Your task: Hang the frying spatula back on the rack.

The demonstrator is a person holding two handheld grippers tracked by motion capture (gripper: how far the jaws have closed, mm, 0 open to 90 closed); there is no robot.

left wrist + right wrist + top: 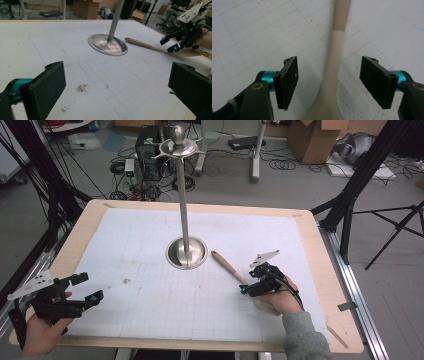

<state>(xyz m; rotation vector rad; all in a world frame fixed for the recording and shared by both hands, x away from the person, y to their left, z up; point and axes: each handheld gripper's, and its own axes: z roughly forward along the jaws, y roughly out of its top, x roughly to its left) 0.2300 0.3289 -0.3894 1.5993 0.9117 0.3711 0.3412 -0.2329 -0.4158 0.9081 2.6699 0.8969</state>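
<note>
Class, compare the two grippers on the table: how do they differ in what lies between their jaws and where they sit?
The right gripper straddles the spatula handle without its pads touching it; the left gripper has only bare mat between its jaws. The right sits near the steel stand; the left waits at the table's near-left corner. Both are open.

I see a tall polished steel stand upright on its round dished base near the centre of the white gridded mat, which covers the light wooden table. A small dark smudge marks the mat. Cardboard boxes sit on the floor beyond.
</note>
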